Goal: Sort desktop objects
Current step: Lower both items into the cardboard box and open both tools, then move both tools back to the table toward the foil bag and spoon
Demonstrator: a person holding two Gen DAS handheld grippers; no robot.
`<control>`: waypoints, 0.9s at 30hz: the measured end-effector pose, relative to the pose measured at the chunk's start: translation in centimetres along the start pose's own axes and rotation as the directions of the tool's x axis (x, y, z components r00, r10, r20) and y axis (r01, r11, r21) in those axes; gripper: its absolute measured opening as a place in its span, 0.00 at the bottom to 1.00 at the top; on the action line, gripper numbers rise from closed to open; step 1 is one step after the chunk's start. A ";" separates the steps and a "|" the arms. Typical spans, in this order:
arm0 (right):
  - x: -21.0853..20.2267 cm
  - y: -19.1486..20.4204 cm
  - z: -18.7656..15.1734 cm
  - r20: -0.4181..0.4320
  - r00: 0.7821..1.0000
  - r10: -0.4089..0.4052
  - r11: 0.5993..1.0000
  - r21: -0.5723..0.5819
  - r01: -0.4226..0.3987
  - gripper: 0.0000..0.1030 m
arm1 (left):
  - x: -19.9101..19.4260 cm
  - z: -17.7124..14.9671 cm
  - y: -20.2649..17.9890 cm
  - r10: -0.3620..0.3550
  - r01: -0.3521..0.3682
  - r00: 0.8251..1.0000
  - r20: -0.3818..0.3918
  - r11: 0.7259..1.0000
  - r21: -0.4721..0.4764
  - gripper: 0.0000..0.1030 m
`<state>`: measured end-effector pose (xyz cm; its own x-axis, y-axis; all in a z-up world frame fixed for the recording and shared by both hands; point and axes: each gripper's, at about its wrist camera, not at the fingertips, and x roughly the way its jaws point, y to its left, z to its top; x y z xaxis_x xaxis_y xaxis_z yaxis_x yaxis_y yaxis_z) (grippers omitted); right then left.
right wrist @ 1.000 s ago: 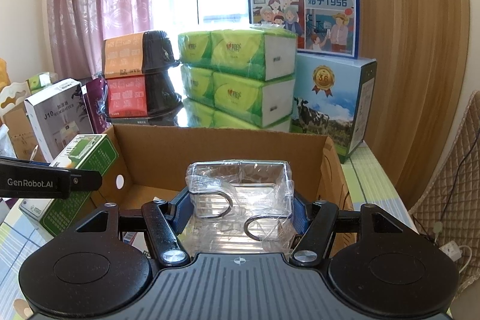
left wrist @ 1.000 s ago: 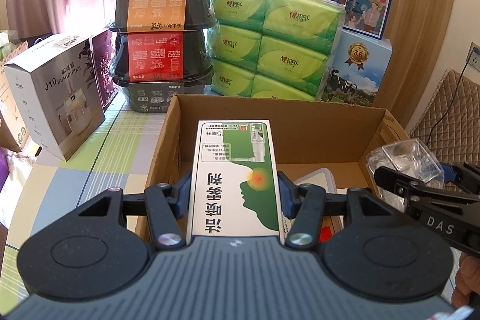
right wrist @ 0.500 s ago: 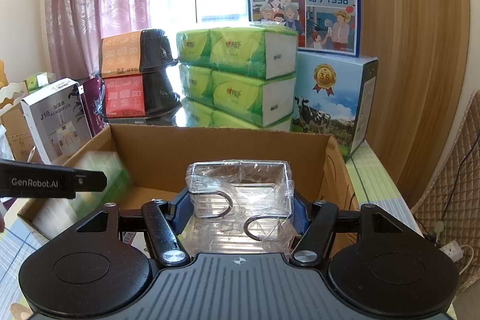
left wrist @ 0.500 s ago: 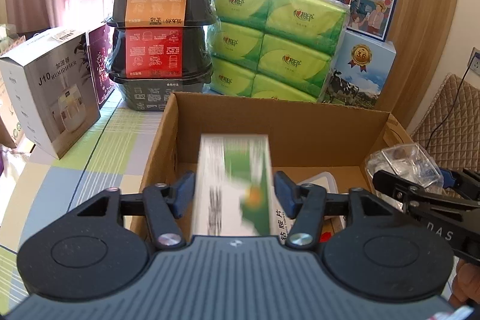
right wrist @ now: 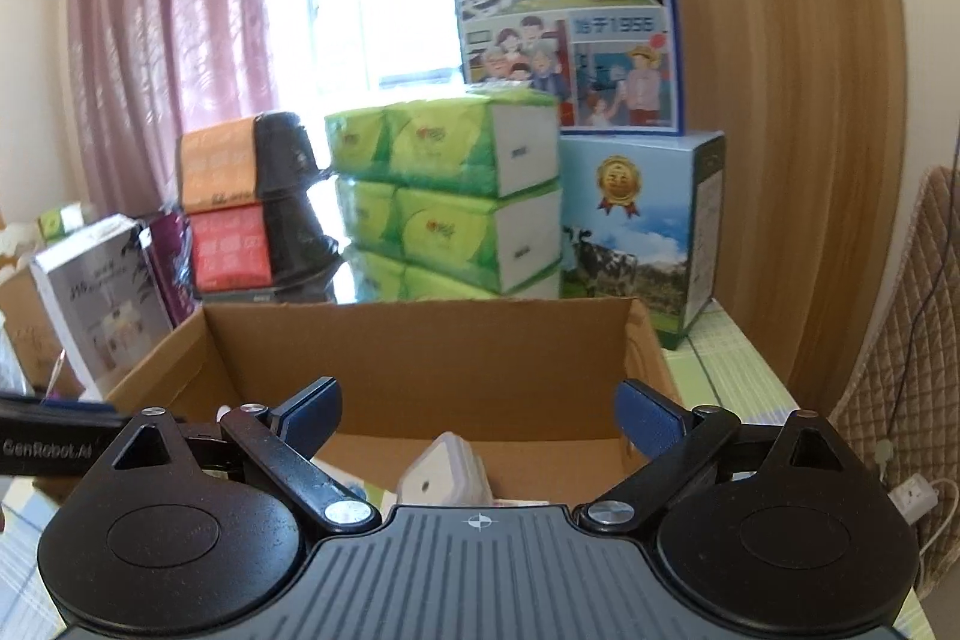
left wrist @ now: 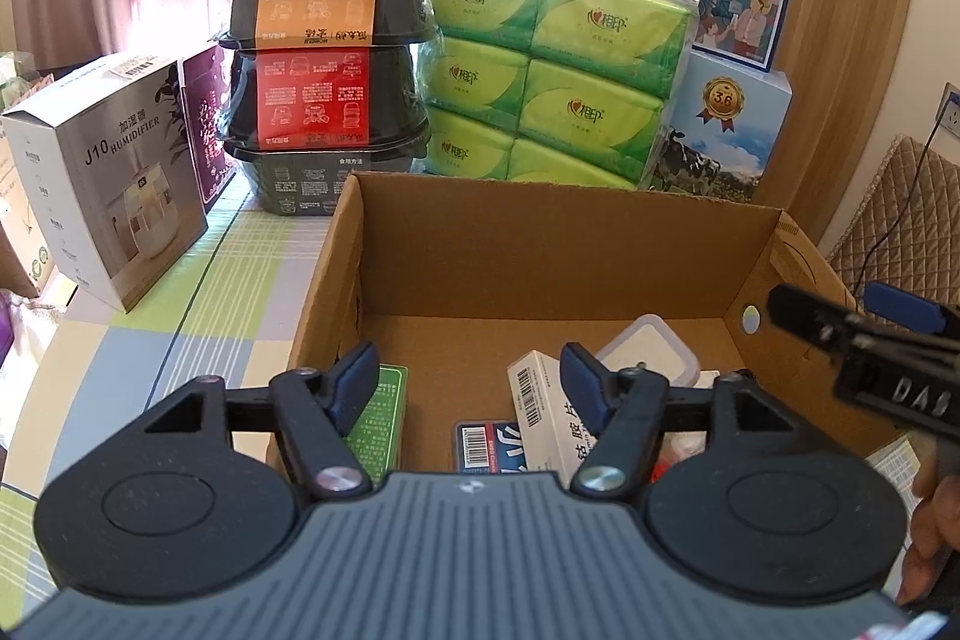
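An open cardboard box [left wrist: 540, 244] [right wrist: 420, 340] stands right in front of both grippers. My left gripper [left wrist: 468, 376] hangs open above the box's near left part, holding nothing. Below it lie a green carton [left wrist: 378, 418] against the left wall, a white carton with a barcode [left wrist: 540, 412], a blue-and-red barcoded pack [left wrist: 486, 445] and a white lidded container [left wrist: 645, 349]. My right gripper [right wrist: 480, 409] is open too, over the box's near edge, with the white container [right wrist: 441, 478] beneath it. From the left wrist view it shows as a black finger [left wrist: 864, 346] at the right.
Behind the box are green tissue packs [left wrist: 552, 76], stacked black food bowls [left wrist: 324, 58], a milk carton box with a cow picture [left wrist: 720, 130] and a blue poster [right wrist: 564, 4]. A grey humidifier box [left wrist: 114, 178] stands left on the checked tablecloth [left wrist: 198, 304]. A quilted chair [left wrist: 900, 220] is at the right.
The left gripper opened and let the green-and-white carton drop into the box. The right gripper opened and released the clear plastic packet, which is out of sight now.
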<state>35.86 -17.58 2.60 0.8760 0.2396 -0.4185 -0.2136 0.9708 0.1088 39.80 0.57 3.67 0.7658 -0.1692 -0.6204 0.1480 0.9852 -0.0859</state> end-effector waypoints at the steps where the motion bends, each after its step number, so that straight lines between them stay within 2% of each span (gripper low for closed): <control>1: 0.0 -0.2 0.1 0.000 1.000 -0.004 1.000 0.008 0.004 0.92 | -0.1 0.0 0.0 0.000 0.000 1.000 0.002 1.000 0.000 0.62; 14: -0.8 -0.1 0.0 0.001 1.000 -0.001 1.000 -0.004 0.001 0.92 | -1.2 -0.2 0.3 0.008 -0.008 1.000 0.002 1.000 0.016 0.65; 23: -2.8 0.8 -0.2 0.027 0.999 0.036 0.999 -0.041 -0.035 0.92 | -3.4 -0.3 0.0 0.014 -0.015 1.000 0.009 0.999 0.051 0.70; 27: -4.1 1.4 -0.6 0.039 0.998 0.056 0.995 -0.080 -0.053 0.92 | -4.6 -0.5 -0.3 0.018 -0.019 1.000 0.018 0.998 0.066 0.76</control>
<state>31.73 -17.18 3.91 0.8788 0.2934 -0.3762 -0.2935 0.9542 0.0584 35.91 1.03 6.18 0.7795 -0.1517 -0.6078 0.1743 0.9844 -0.0222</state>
